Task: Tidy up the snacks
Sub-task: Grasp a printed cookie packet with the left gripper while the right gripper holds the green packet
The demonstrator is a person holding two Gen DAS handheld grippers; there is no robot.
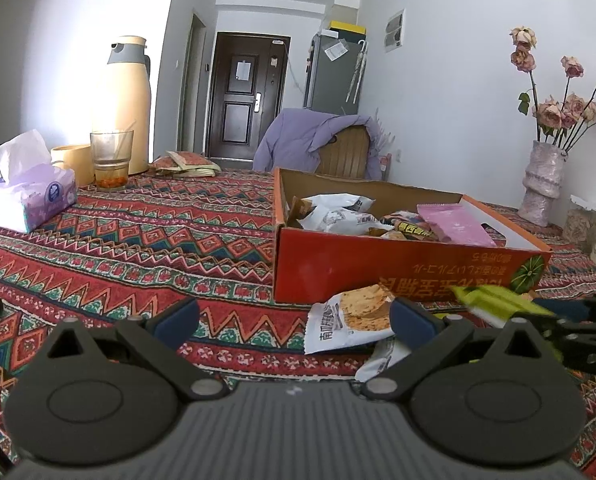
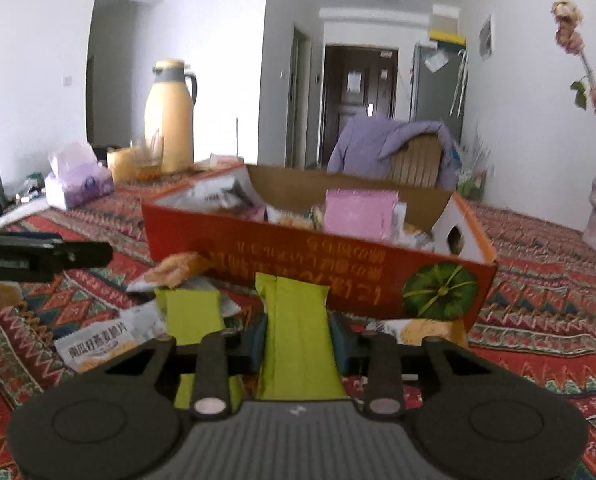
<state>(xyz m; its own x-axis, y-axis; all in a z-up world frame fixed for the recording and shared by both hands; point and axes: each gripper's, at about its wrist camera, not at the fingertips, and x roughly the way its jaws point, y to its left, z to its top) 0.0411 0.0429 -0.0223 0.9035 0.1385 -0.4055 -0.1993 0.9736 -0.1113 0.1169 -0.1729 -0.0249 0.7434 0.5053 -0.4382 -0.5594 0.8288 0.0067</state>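
A red cardboard box (image 1: 402, 268) (image 2: 282, 254) holding several snack packets stands on the patterned cloth. My right gripper (image 2: 297, 338) is shut on a green snack packet (image 2: 296, 332), held upright just before the box's front wall; the packet (image 1: 494, 300) shows at the right edge of the left wrist view too. A second green packet (image 2: 192, 310) lies on the cloth to its left, beside white cracker packets (image 2: 94, 344). My left gripper (image 1: 294, 322) stands open above the cloth, with a white cracker packet (image 1: 354, 320) lying by its right finger.
A tissue pack (image 1: 30, 196), a glass (image 1: 110, 158) and a yellow thermos (image 1: 124, 104) stand at the far left. A vase of dried flowers (image 1: 544, 180) stands right of the box. A chair with a purple garment (image 1: 318, 140) is behind the table.
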